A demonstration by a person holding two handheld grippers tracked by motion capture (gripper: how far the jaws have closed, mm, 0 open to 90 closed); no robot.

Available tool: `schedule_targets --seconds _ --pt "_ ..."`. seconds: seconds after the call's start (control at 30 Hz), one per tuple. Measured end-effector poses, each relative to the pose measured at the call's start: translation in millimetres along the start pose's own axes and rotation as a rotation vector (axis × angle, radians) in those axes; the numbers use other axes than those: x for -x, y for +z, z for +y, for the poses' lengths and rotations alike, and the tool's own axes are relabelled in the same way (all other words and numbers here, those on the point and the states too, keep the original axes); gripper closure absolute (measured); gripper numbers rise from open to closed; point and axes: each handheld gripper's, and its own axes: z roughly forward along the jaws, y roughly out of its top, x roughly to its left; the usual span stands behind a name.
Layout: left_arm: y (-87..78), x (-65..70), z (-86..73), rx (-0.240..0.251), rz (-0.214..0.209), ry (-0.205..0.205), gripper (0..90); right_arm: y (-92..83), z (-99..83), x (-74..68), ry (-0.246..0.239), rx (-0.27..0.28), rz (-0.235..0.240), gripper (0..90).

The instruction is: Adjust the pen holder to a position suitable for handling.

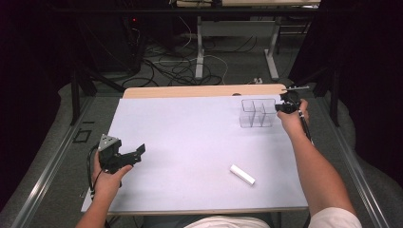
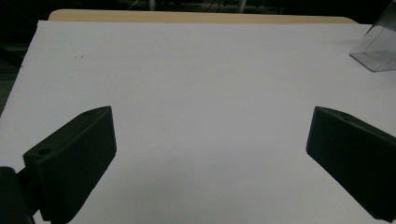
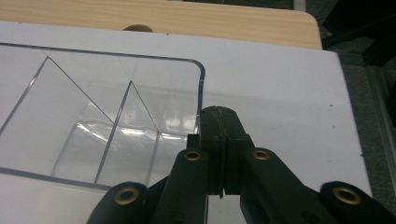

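Nearby, white stick (image 1: 242, 174) below clear organizer (image 1: 257, 113).

Wooden table (image 1: 190, 90) with rounded far corners, covered almost wholly by white sheet (image 1: 190, 142); bare wood strip exposed along far edge. On sheet: clear plastic organizer (image 1: 257, 113), divided into compartments, near far right corner; white cylindrical piece (image 1: 242, 174), lying flat at an angle, toward near right, well apart from organizer.
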Motion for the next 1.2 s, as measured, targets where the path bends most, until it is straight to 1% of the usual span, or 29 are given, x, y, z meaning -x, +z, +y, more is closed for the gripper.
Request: schedule_targets --seconds 0.07,0.1,0.13,0.17,0.3,0.43,0.47,0.5,0.6,0.67,0.7,0.73,0.83,0.97,1.1,1.2 --pt "0.1 0.3 0.1 0.001 0.000 -0.001 1.7 0.0 -0.1 -1.9 0.004 -0.004 0.007 90.0" --pt "0.2 0.4 0.3 0.001 0.000 0.000 1.7 0.1 -0.2 -6.0 -0.010 -0.001 0.007 90.0" --pt "0.3 0.5 0.4 0.001 -0.001 0.001 1.7 0.1 -0.2 -6.0 -0.010 -0.001 0.007 90.0" --pt "0.1 0.9 0.4 0.000 -0.001 0.001 1.7 0.7 -0.5 -10.6 -0.006 -0.002 0.019 90.0" --pt "0.1 1.0 0.1 -0.001 -0.001 0.001 1.7 1.5 -0.9 -21.8 -0.018 -0.002 0.047 90.0" --pt "-2.4 -0.6 1.3 0.007 0.006 0.003 1.7 2.0 -1.7 -34.4 -0.035 -0.001 0.071 90.0" --pt "-4.3 -2.5 1.8 0.017 0.015 -0.006 1.7 2.3 -2.0 -37.9 -0.031 0.001 0.077 90.0" --pt "-4.3 -2.5 1.8 0.017 0.015 -0.006 1.7 2.4 -2.3 -40.4 -0.038 0.002 0.078 90.0" --pt "-5.1 -5.7 1.1 0.020 0.022 -0.027 1.8 3.2 -2.5 -47.8 -0.029 -0.002 0.096 90.0" --pt "-4.7 -6.2 0.9 0.016 0.022 -0.023 1.8 3.4 -2.4 -52.9 -0.014 -0.011 0.111 90.0" --pt "-4.0 -6.1 0.8 0.015 0.021 -0.022 1.8 3.4 -2.4 -52.9 -0.014 -0.011 0.111 90.0" --pt "-3.0 -5.3 0.7 0.011 0.019 -0.018 1.8 3.6 -2.2 -60.4 -0.013 -0.017 0.123 90.0" --pt "-1.8 -4.0 0.7 0.004 0.013 -0.011 1.8 4.3 -2.3 -74.7 -0.028 -0.021 0.138 90.0" --pt "-0.6 -2.8 0.4 0.003 0.006 -0.008 1.8 5.2 -1.6 -95.4 -0.033 -0.042 0.167 90.0" --pt "0.0 -2.7 0.0 -0.002 0.004 -0.007 1.8 6.4 -2.7 -117.3 -0.043 -0.049 0.202 90.0" --pt "-0.1 -2.7 -0.1 -0.003 0.003 -0.007 1.8 8.0 -3.2 -131.7 -0.069 -0.052 0.223 90.0"
